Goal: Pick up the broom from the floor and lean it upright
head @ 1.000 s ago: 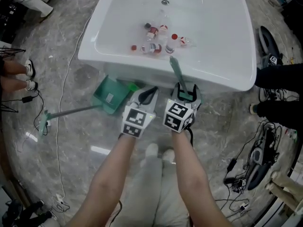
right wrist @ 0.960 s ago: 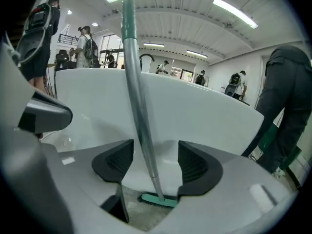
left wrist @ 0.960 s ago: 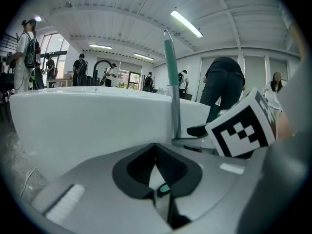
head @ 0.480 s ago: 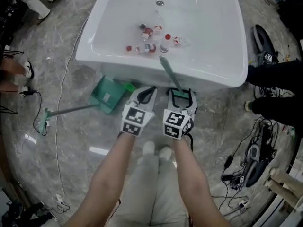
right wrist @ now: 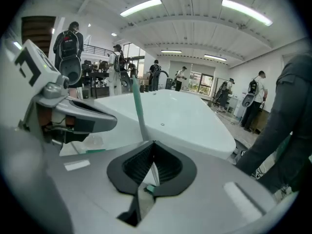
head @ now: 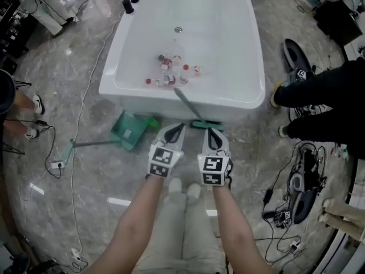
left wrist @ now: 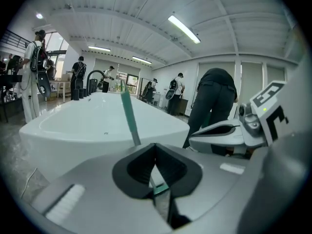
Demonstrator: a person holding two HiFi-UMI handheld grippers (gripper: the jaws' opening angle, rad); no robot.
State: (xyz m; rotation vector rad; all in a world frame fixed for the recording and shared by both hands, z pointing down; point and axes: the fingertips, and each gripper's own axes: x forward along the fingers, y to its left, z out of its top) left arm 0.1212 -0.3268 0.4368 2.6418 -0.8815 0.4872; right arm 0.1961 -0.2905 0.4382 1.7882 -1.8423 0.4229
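- Head view: the broom (head: pixel 187 104) is green and very thin, with a long stick and a small flat head
- Its head sits on the floor (head: pixel 85 84), right next to the white bathtub (head: pixel 251 67)
- Its stick leans up against the side of the bathtub, and the top of the stick goes over the rim, near some little bottles (head: pixel 171 73) lying in the tub
- The left gripper (head: pixel 175 128) and the right gripper (head: pixel 210 131) are side by side, just in front of the broom head, and they do not touch the broom
- Both pairs of fingers (head: pixel 171 136) are pressed together and hold nothing
- A green dustpan (head: pixel 130 130) with a long handle lies on the floor to the left of the broom
- A person (head: pixel 325 90) in dark clothes stands at the right
- Left gripper view: the left gripper (left wrist: pixel 156 147) has its black fingers (left wrist: pixel 136 167) closed tight with nothing between them
- The green stick of the broom (left wrist: pixel 128 115) goes up behind them, in front of the bathtub (left wrist: pixel 87 126)
- Right gripper view: the right gripper (right wrist: pixel 153 144) has its fingers (right wrist: pixel 141 167) closed too, and they are empty
- The stick of the broom (right wrist: pixel 138 111) stands tilted behind them, resting on the bathtub (right wrist: pixel 195 121)
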